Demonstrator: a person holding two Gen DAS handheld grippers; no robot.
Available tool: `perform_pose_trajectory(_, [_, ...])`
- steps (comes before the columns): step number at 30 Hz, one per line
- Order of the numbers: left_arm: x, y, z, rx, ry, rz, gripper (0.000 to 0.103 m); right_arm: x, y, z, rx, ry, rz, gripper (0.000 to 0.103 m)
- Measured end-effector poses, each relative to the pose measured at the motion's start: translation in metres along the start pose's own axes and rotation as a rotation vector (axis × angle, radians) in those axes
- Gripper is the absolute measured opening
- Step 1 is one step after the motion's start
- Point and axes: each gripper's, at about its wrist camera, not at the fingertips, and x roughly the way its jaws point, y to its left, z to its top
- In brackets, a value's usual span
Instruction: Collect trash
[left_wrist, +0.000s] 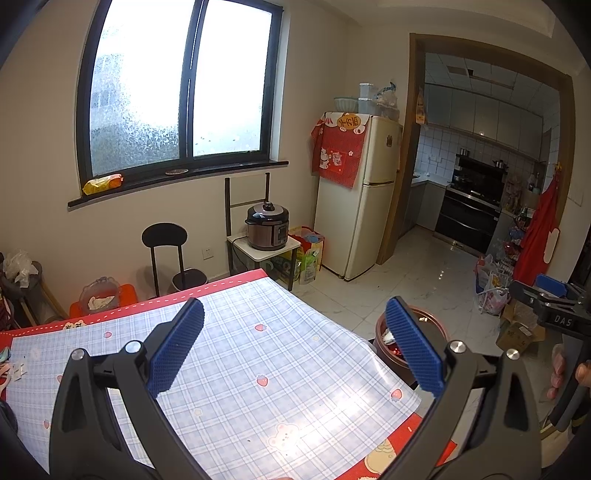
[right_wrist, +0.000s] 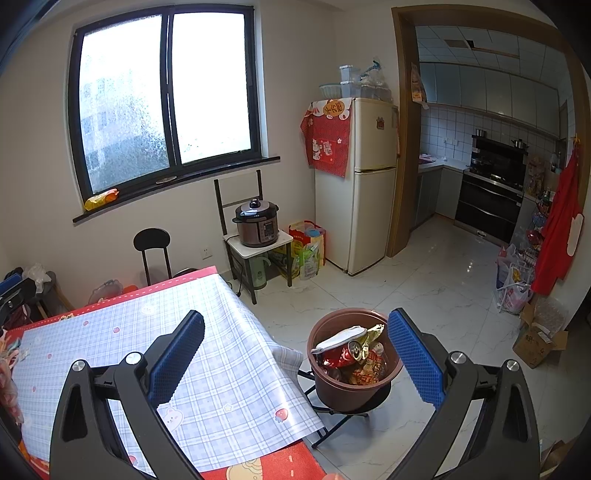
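A brown round bin (right_wrist: 351, 391) stands on a small stool beside the table's right edge, holding a red drink can (right_wrist: 341, 356), a white-edged wrapper (right_wrist: 341, 338) and other packets. In the left wrist view the bin (left_wrist: 391, 354) is partly hidden behind the right finger. My left gripper (left_wrist: 295, 354) is open and empty above the plaid tablecloth (left_wrist: 240, 332). My right gripper (right_wrist: 295, 360) is open and empty above the table's right edge, near the bin. The right gripper's body also shows in the left wrist view (left_wrist: 554, 314).
The table (right_wrist: 166, 332) has a blue plaid cover over red cloth; small scraps lie at its far left edge (left_wrist: 11, 369). A black stool (right_wrist: 153, 251), pressure cooker on a stand (right_wrist: 256, 223), fridge (right_wrist: 365, 177), bags and cardboard boxes (right_wrist: 535, 339) stand on the tile floor.
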Motion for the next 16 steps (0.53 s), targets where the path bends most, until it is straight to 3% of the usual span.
perform_pose_trajectory(16, [-0.01, 0.022, -0.008, -0.055, -0.007, 0.026, 0.097, 0.004, 0.01, -0.005, -0.034, 0.013, 0.01, 0.098])
